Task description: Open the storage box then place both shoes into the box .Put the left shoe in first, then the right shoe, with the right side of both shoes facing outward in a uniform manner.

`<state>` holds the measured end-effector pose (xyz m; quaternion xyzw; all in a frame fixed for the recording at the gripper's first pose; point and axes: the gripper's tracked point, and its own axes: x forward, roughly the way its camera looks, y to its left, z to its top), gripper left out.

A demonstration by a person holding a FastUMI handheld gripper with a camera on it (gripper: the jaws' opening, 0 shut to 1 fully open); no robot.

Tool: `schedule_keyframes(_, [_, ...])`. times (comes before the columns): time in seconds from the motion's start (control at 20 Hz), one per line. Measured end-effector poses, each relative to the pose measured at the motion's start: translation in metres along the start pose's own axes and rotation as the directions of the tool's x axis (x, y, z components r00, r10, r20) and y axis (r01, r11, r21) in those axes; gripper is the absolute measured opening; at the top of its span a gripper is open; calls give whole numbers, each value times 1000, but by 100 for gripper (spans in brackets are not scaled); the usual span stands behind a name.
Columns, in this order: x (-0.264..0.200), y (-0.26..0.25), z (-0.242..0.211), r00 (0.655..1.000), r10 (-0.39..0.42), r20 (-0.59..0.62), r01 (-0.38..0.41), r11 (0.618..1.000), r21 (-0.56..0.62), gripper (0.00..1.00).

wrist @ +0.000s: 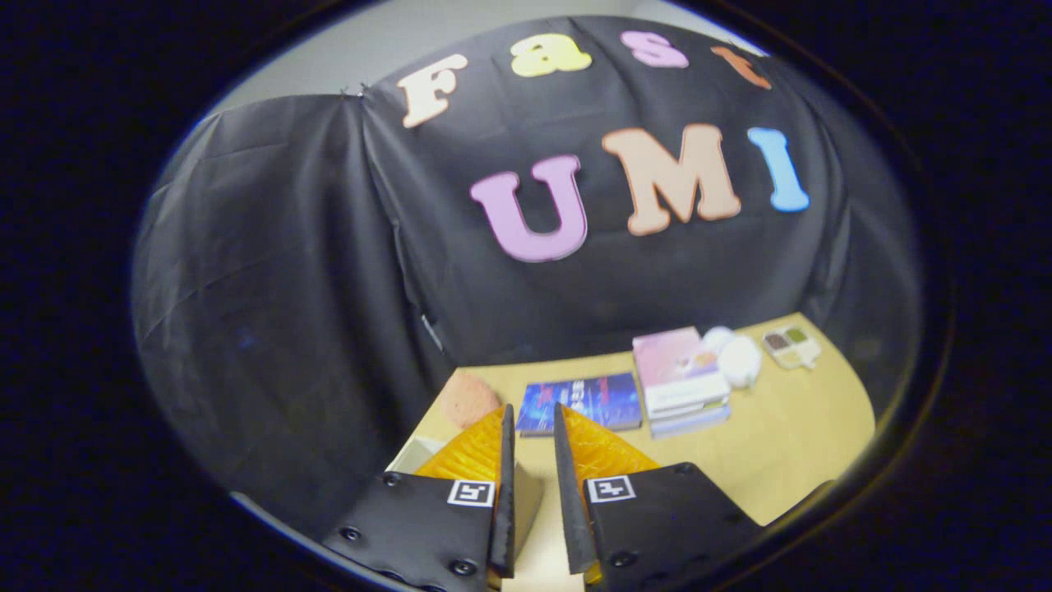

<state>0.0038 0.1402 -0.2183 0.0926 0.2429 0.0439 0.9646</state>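
My gripper (532, 411) is raised above the near left part of a wooden table (789, 436), tilted up towards the booth wall. Its fingers stand close together with only a narrow slit between them and nothing held. A pale box corner (413, 453) peeks out just left of the left finger; most of it is hidden behind the gripper. A pinkish rounded thing (467, 398) lies beyond that corner at the table's left edge; I cannot tell what it is.
A blue book (604, 400) lies flat just ahead of the fingertips. To its right is a stack of books with a pink cover (678, 376), then white rounded objects (738, 359) and a small compartment tray (791, 346). Black cloth walls the back and left.
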Motion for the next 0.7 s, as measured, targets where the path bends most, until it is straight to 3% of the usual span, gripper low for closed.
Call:
schedule_keyframes(0.15, [-19,-4,60,986,-24,165,35,997,-62,27])
schedule_keyframes(0.4, [-56,-21,138,938,-59,342,99,990,-100,26])
schedule_keyframes(0.7, [-72,-31,180,899,-79,432,142,983,-115,26])
